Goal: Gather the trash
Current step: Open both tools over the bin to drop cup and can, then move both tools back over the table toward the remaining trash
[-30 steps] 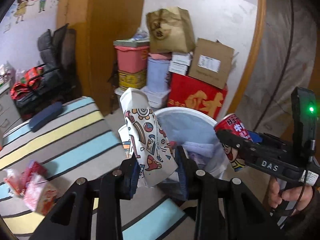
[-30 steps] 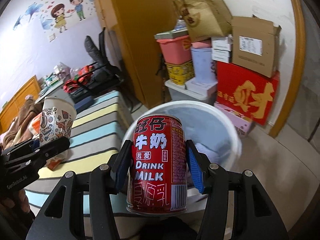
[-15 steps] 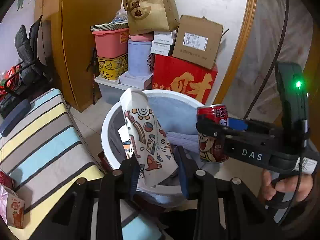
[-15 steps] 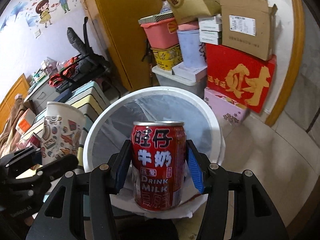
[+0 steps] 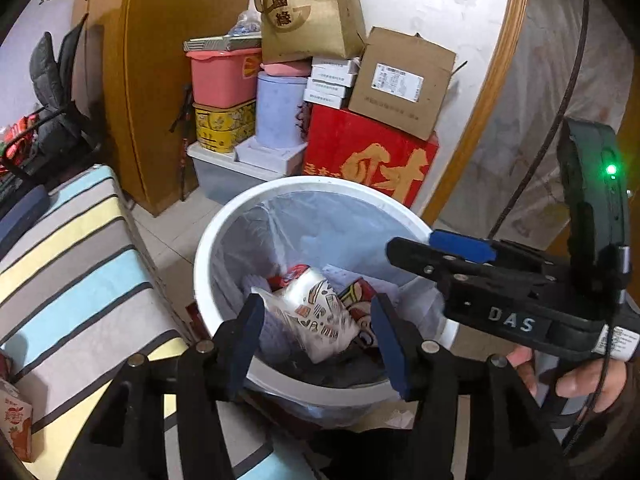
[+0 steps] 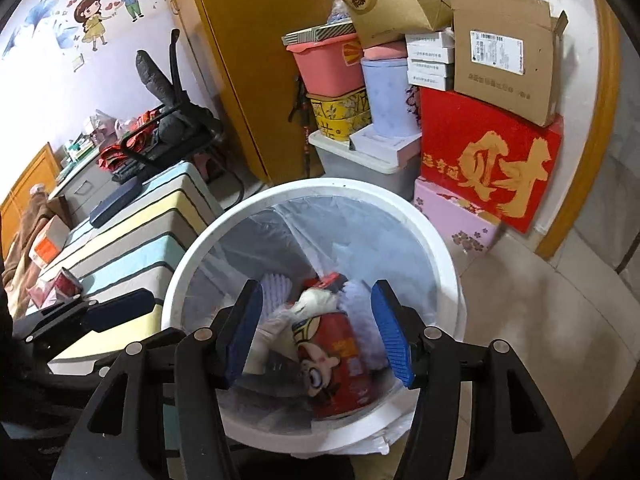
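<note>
I have both grippers over the white trash bin. Left gripper jaws have just been opening and stand apart, empty; the paper cup lies inside. Right gripper jaws likewise parted; the red milk can lies in the bin.

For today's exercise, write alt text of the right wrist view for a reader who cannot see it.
The right gripper hangs with jaws apart over a white bin lined with clear plastic, where a red can and a patterned paper cup lie inside. A striped bench stands to the left and stacked boxes stand behind.
</note>
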A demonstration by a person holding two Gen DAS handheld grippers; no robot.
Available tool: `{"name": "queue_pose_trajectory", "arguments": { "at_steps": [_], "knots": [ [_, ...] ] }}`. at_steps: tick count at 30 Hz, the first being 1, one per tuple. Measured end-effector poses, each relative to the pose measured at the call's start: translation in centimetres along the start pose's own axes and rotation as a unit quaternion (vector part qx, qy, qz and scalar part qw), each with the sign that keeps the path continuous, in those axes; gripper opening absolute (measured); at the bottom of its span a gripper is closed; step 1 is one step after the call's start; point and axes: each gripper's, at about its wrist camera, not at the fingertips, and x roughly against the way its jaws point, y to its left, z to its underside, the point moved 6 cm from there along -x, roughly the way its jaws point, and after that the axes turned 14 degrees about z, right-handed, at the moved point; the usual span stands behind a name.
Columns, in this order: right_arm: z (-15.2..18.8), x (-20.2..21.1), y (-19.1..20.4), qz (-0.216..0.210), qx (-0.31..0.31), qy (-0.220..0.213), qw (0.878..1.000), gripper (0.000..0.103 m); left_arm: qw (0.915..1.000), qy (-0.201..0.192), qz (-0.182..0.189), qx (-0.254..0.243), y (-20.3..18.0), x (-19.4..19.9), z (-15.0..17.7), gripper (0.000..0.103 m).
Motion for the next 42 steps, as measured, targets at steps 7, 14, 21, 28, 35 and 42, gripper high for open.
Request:
{"name": "queue_pose_trajectory", "arguments": {
  "at_steps": [7, 14, 21, 28, 35, 42],
  "knots": [
    [-0.1, 1.5, 0.2, 0.002, -0.005, -0.018, 1.0, 0.058, 0.9999, -0.01, -0.011, -0.009, -0.4, 1.8, 0.3, 0.058],
    [0.1, 3.1, 1.5, 0.003, 0.0, -0.035, 0.999, 0.058, 0.9992, -0.035, -0.019, -0.001, 0.0, 4.9, 0.8, 0.058],
    [0.6, 4.5, 3.6, -0.006, 0.008, -0.049, 0.999, 0.058, 0.9979, -0.053, -0.036, 0.01, 1.3, 8.0, 1.9, 0.058],
    [1.0, 5.5, 5.7, -0.024, 0.014, -0.059, 0.998, 0.058, 0.9944, -0.077, -0.071, 0.016, 2.9, 11.8, 3.3, 0.058],
    [1.7, 6.1, 8.6, -0.047, 0.025, -0.06, 0.997, 0.058, 0.9906, -0.095, -0.093, 0.034, 5.0, 15.0, 4.5, 0.058],
    [2.5, 5.8, 12.2, -0.083, 0.033, -0.045, 0.995, 0.058, 0.9812, -0.122, -0.133, 0.068, 8.8, 19.1, 6.4, 0.059]
  ]
}}
